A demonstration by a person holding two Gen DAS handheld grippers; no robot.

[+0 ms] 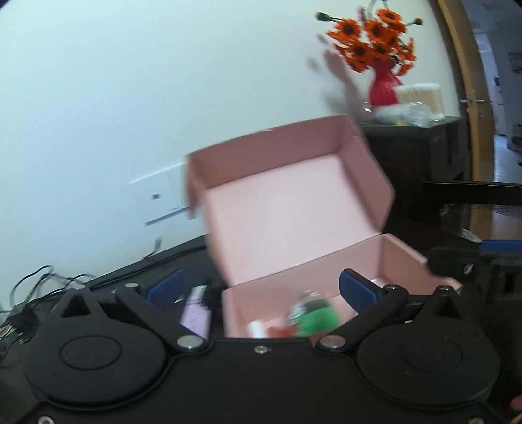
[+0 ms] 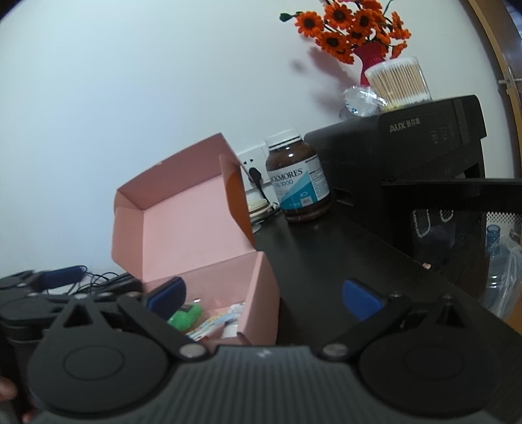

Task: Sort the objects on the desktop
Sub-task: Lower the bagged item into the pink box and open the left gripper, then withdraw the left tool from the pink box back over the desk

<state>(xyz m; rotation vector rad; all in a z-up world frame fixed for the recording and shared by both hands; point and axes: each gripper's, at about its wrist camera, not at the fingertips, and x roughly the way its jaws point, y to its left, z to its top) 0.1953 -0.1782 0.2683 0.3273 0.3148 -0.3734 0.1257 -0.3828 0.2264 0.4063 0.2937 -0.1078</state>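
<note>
A pink cardboard box (image 1: 293, 208) stands open on the dark desk, lid tilted up; it also shows in the right wrist view (image 2: 182, 228). Inside lie a green item (image 1: 316, 318), a white tube (image 1: 257, 328) and small packets (image 2: 212, 323). My left gripper (image 1: 261, 290) is open and empty, its jaws spread across the box's front left corner. A lilac flat device (image 1: 195, 313) lies on the desk left of the box, between the left fingers. My right gripper (image 2: 264, 293) is open and empty, straddling the box's right wall. The left view is blurred.
A brown supplement bottle (image 2: 298, 179) stands behind the box beside a black AUX appliance (image 2: 424, 146). On it sit a red vase of orange flowers (image 2: 359, 29) and a tub of cotton swabs (image 2: 398, 81). Cables (image 1: 39, 283) lie at the left. A water jug (image 2: 499, 261) is at the right.
</note>
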